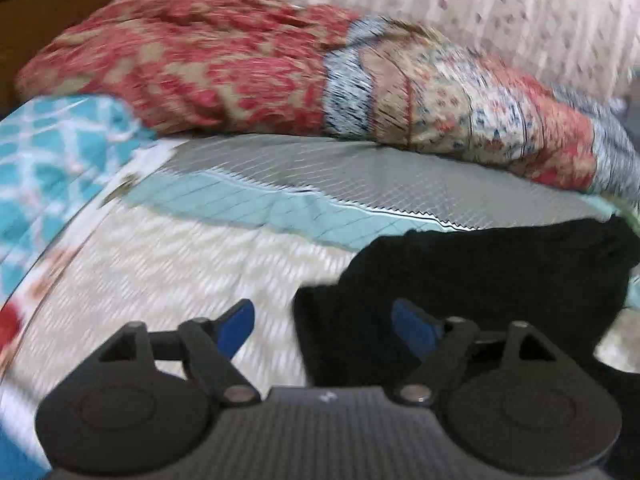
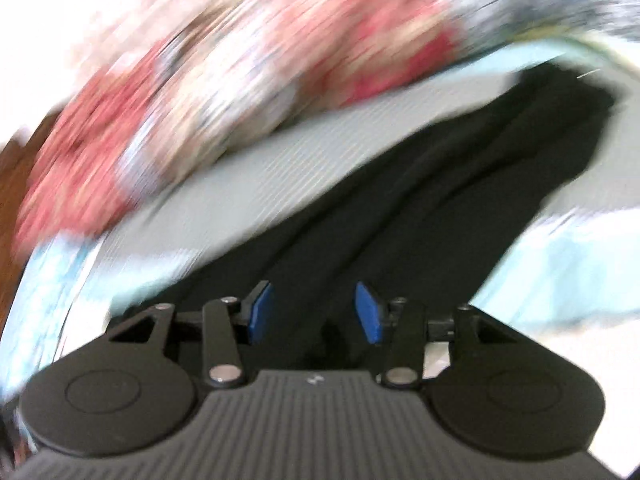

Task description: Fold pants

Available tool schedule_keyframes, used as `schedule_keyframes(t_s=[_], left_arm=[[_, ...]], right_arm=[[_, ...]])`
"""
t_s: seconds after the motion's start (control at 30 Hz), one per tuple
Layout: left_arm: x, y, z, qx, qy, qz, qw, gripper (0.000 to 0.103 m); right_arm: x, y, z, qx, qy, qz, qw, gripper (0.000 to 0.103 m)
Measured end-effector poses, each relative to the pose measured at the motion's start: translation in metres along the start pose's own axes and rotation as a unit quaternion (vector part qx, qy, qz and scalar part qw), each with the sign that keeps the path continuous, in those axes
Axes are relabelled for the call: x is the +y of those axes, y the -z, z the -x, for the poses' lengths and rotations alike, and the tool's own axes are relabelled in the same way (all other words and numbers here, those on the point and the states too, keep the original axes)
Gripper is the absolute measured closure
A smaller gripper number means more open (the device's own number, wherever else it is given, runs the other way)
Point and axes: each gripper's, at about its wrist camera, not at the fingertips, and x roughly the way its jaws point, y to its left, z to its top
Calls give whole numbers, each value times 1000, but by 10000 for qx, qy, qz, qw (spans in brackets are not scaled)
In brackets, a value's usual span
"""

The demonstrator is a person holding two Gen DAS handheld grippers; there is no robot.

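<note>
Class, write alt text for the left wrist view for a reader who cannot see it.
The left tool is open, empty, at the edge of black pants lying on a bed sheet. A red patterned quilt is bunched behind them. The picture is blurred.

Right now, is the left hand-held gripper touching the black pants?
Cannot tell. In the left wrist view the left hand-held gripper is open, one blue pad overlapping the black pants, but blur hides whether it presses the cloth or hovers.
</note>
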Motion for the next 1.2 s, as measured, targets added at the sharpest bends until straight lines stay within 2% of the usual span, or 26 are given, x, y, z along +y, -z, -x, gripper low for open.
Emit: schedule_keyframes(t_s=[0.1, 0.17, 0.23, 0.33, 0.4, 0.47, 0.5, 0.53, 0.57, 0.6, 0.63, 0.67, 0.7, 0.83, 0.93, 1.07, 1.2], left_arm=[[-13, -13, -44, 201, -86, -186, 9996, 21], [-18, -15, -65, 250, -61, -232, 9994, 16], [-20, -14, -78, 236, -64, -270, 9993, 13], [-22, -10, -87, 229, 10, -427, 9988, 15], [-27, -6, -95, 287, 9, -668, 9974, 25], [-35, 0, -101, 362, 65, -886, 9954, 44], [-40, 3, -102, 349, 62, -979, 9946, 49], [-44, 6, -102, 298, 31, -1091, 9936, 62], [-48, 8, -102, 268, 18, -1201, 9924, 84], [-51, 10, -102, 228, -98, -1280, 9915, 93], [-53, 10, -101, 199, -223, -1316, 9908, 94], [-52, 10, -99, 182, -253, -1266, 9915, 95], [-49, 8, -96, 135, -264, -1152, 9929, 95], [-34, 0, -61, -285, -299, -528, 9977, 95], [-30, 0, -26, -539, -229, -275, 9979, 95], [-30, 6, 23, -760, -48, -96, 9971, 96], [-27, 17, 70, -946, 150, 82, 9954, 96]], right_arm=[[-33, -56, -10, -674, 680, -552, 9939, 46], [-48, -86, -25, -961, 1056, -826, 9863, 44], [-63, -106, -43, -1080, 1364, -986, 9798, 39], [-75, -125, -81, -1107, 1809, -1043, 9717, 39], [-88, -128, -103, -1019, 1972, -1075, 9691, 38], [-103, -129, -122, -898, 2217, -1069, 9651, 38], [-112, -131, -131, -851, 2348, -1069, 9624, 38], [-120, -132, -134, -841, 2432, -1102, 9600, 38], [-128, -131, -139, -845, 2468, -1153, 9585, 38], [-131, -130, -142, -840, 2498, -1163, 9576, 43], [-132, -129, -145, -853, 2585, -1050, 9565, 75], [-132, -128, -145, -869, 2670, -859, 9559, 93], [-136, -127, -142, -833, 2678, -846, 9561, 95], [-147, -124, -99, -1216, 2307, -1160, 9584, 95], [-148, -110, -41, -1622, 1793, -1605, 9569, 95], [-141, -80, 42, -1829, 1331, -1854, 9563, 95], [-133, -35, 132, -1963, 999, -1897, 9568, 95]])
